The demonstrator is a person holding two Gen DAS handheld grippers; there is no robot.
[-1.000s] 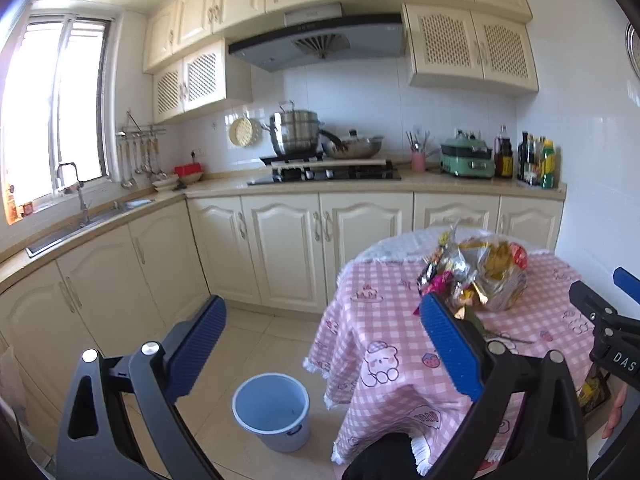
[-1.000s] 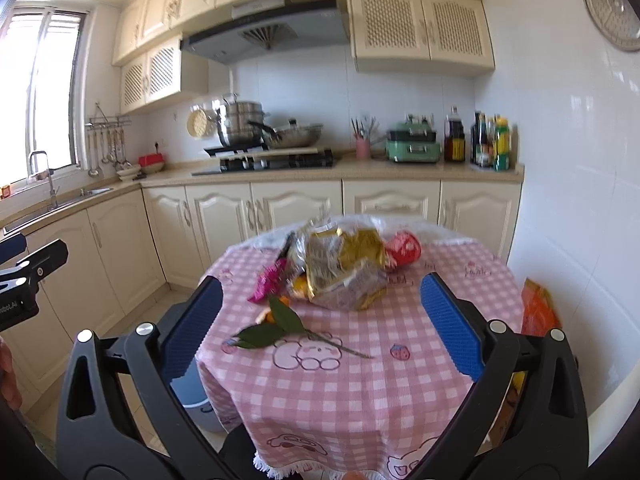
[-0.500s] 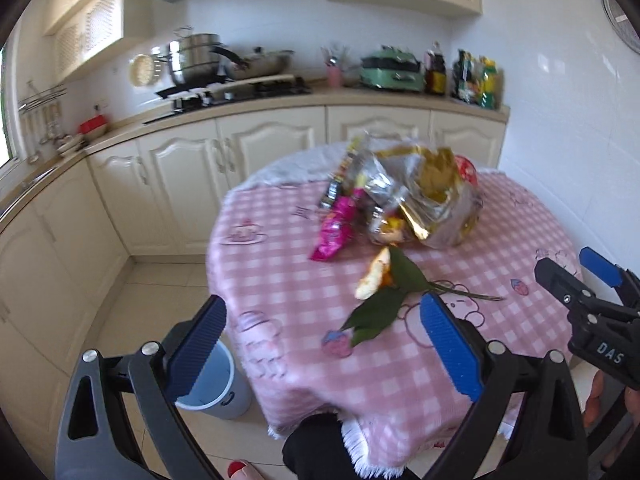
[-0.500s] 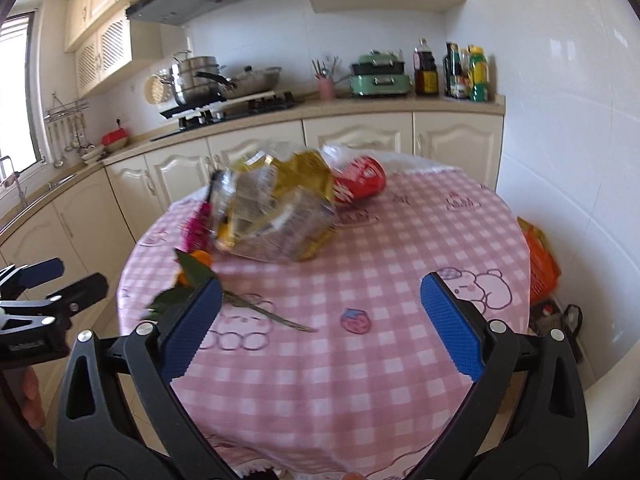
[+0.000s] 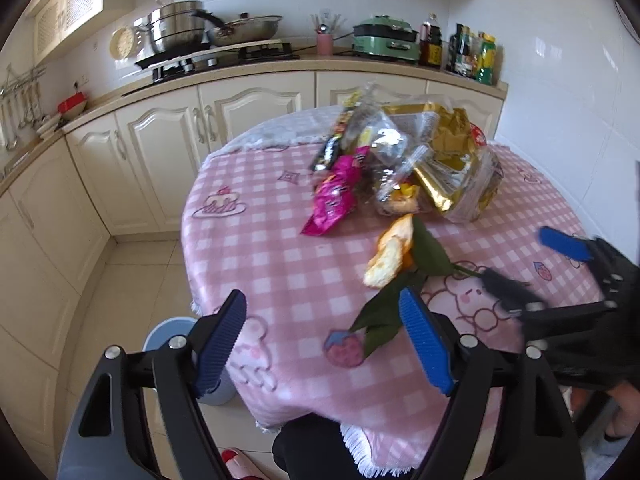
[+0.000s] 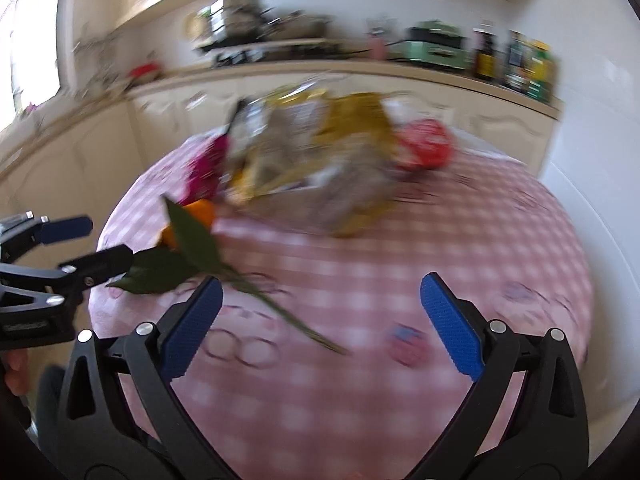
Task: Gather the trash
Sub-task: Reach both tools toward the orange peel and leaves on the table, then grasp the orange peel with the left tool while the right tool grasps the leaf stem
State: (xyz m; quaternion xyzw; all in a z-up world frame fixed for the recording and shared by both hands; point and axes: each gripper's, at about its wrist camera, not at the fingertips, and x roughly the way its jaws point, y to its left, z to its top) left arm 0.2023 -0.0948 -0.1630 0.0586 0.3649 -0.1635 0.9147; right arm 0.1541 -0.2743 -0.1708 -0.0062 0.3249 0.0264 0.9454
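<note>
1. The left gripper is spread and empty; its jaws have just been closing a little, with only pink check cloth between them. Its right pad sits just beside the green leaves of a stem lying on the tabletop.
2. The right gripper is also spread wide with nothing held; the thin stem end runs across its gap. That view is badly smeared, so fine detail there cannot be read.
3. The trash lies on the tabletop: an orange peel touches the leaves, a magenta wrapper lies at about 10 o'clock from the peel, and the pile of foil and clear bags sits at 12 o'clock. A blue bin stands on the floor at the tabletop's 7 o'clock edge, partly hidden.
4. Risks, as I judge them:
   - Closing on the loose cloth along with the leaves would drag everything.
   - Both grippers converge on one stem, so they may collide.
   - The floppy stem could slip from a pinch at the leaf tip.
</note>
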